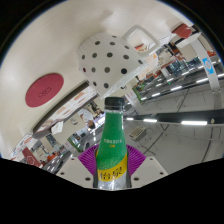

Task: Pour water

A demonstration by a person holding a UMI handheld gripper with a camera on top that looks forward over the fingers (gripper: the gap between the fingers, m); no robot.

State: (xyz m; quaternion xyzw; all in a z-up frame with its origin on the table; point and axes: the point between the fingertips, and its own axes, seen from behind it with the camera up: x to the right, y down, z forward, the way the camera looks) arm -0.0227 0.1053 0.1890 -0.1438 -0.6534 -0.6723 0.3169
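Green plastic, one bottle (112, 140) with a black cap and a yellow label stands between the pink pads (92, 158) of the gripper (111, 165), which pinch it on both sides. Beyond it, tilted, open room spreads up to a white ceiling (110, 60) with dotted panels and one red oval sign (42, 89). Its contents cannot be told.

Bottle (113, 140): its base is cut off at the bottom of your view, and its label print is too small to read. Fingers (84, 160): mostly hidden behind the bottle. Shelves (180, 70) beyond: goods too blurred to tell.
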